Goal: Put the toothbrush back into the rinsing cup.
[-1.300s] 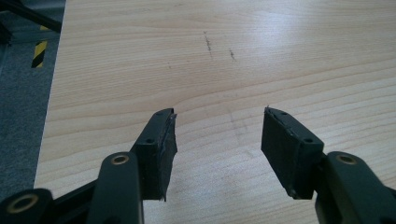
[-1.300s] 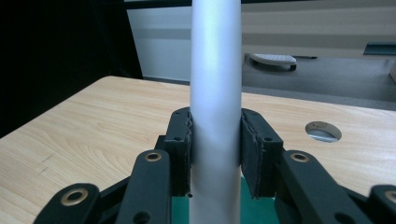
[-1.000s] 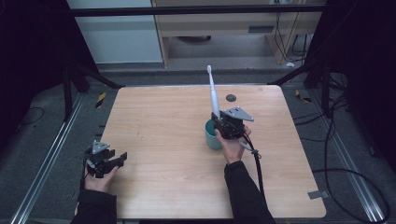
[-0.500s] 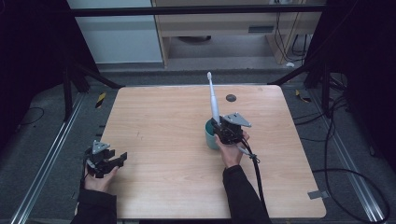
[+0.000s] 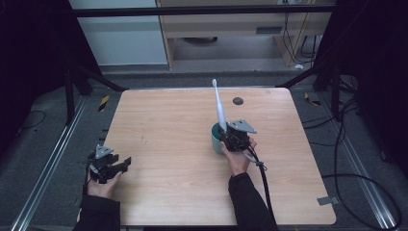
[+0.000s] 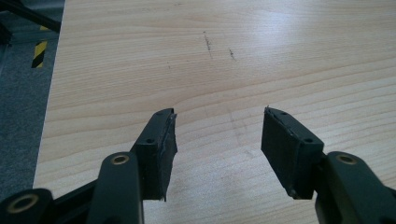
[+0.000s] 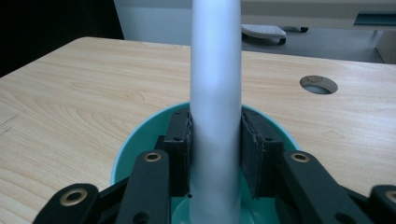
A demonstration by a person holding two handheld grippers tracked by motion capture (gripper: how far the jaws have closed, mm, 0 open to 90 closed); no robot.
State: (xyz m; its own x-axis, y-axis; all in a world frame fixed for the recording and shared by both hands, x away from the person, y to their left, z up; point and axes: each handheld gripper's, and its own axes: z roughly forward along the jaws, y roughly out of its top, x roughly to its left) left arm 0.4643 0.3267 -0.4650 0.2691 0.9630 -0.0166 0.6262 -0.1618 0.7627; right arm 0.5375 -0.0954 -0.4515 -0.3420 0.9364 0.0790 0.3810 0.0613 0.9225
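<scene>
A white toothbrush (image 5: 219, 107) stands nearly upright, its lower end inside a teal cup (image 5: 216, 138) right of the middle of the wooden table (image 5: 173, 120). In the right gripper view its handle (image 7: 215, 93) is pinched between the 2 black jaws of the right hand-held gripper (image 7: 215, 156), which reach down inside the cup's rim (image 7: 135, 140). A round cable hole (image 5: 237, 101) sits in the table beyond the cup. Well apart, at the table's near left edge, the left hand-held gripper (image 5: 120, 165) rests low with its jaws spread wide over bare wood (image 6: 217, 135), holding nothing
</scene>
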